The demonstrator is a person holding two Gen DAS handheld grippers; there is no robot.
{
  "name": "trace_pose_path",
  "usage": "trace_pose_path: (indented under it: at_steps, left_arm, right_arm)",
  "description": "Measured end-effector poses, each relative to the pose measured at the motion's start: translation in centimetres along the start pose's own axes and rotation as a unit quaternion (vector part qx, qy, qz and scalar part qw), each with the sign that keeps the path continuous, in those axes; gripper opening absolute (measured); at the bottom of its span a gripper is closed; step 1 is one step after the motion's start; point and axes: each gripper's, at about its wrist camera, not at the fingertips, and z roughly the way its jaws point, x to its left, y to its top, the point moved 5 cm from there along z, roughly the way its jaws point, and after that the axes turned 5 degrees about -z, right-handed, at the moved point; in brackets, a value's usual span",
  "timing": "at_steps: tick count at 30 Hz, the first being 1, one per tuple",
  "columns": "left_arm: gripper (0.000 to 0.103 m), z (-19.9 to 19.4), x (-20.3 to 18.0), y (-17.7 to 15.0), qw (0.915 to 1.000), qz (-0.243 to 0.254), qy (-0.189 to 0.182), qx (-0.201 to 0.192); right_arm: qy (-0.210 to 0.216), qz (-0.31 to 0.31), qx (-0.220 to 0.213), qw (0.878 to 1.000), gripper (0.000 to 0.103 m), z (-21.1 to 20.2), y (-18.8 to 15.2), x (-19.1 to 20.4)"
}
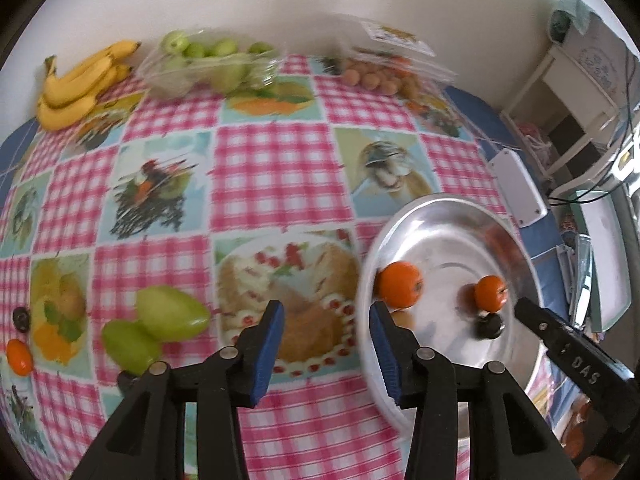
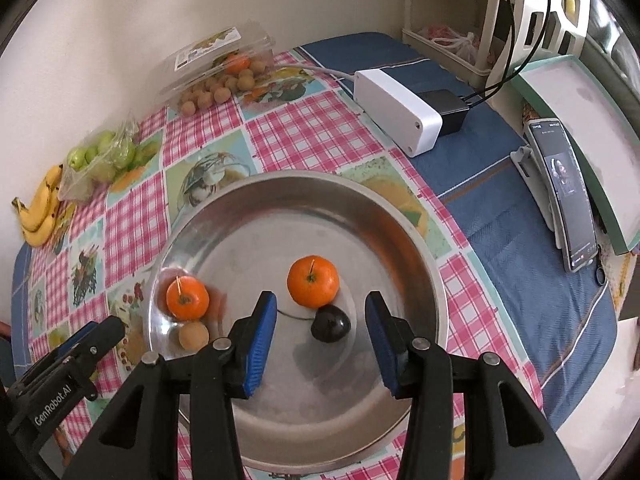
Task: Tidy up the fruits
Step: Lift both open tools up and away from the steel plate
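On the round steel tray (image 2: 400,216) at the right side of the table we count four fruits: a tangerine (image 2: 313,281) near the middle, a dark plum (image 2: 330,324) touching its near edge, a second tangerine (image 2: 187,298) at the left rim, and a small tan fruit (image 2: 193,335) just near of that one. Over the tray we hold the right gripper (image 2: 321,336), released, nothing between its blue pads (image 2: 259,350); the plum lies below the gap, untouched. Left of the tray we hold the left gripper (image 1: 329,350), likewise released and empty, above the printed cake square of the pink-checked tablecloth (image 1: 276,160), its right finger over the tray rim.

Loose on the cloth, left of that gripper: two green fruits (image 1: 158,326) touching each other; farther left, a small orange fruit (image 1: 19,356) and a dark fruit (image 1: 21,318), apart.

Far edge, by the wall, left to right: a bunch of bananas (image 1: 80,84), a clear pack of green fruits (image 1: 208,64), an open clear box of small tan fruits (image 1: 384,68).

Right of the tablecloth, on blue cloth: a white power box (image 2: 396,110) with a black plug, and a phone (image 2: 568,196) on a stand.
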Motion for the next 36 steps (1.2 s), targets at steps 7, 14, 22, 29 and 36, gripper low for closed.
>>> trace_pose_path:
  at_steps: [7, 14, 22, 29, 36]
  left_arm:
    - [0.048, -0.3, 2.6, -1.3, 0.9998, -0.018, 0.007, 0.005]
    - [0.048, -1.1, 4.1, -2.7, 0.9993, -0.036, 0.003, 0.006]
    - [0.048, -1.3, 4.6, -3.9, 0.9992, -0.039, 0.000, 0.013]
    - [0.056, -1.6, 3.2, -4.1, 0.9997, -0.020, -0.011, 0.011]
    - [0.068, -1.0, 3.1, -4.4, 0.9996, -0.016, -0.004, 0.021]
  right_arm:
    - [0.000, -0.019, 0.011, 1.000, 0.047, 0.1, -1.0, 1.4]
    - [-0.004, -0.034, 0.022, 0.999, 0.047, -0.2, -2.3, 2.3]
    - [-0.011, -0.047, 0.036, 0.998, 0.047, -0.2, -3.5, 2.9]
    - [-0.014, -0.061, 0.039, 0.997, 0.047, 0.0, -3.4, 3.5]
    - [-0.021, -0.069, 0.047, 0.996, 0.048, 0.6, -3.5, 3.8]
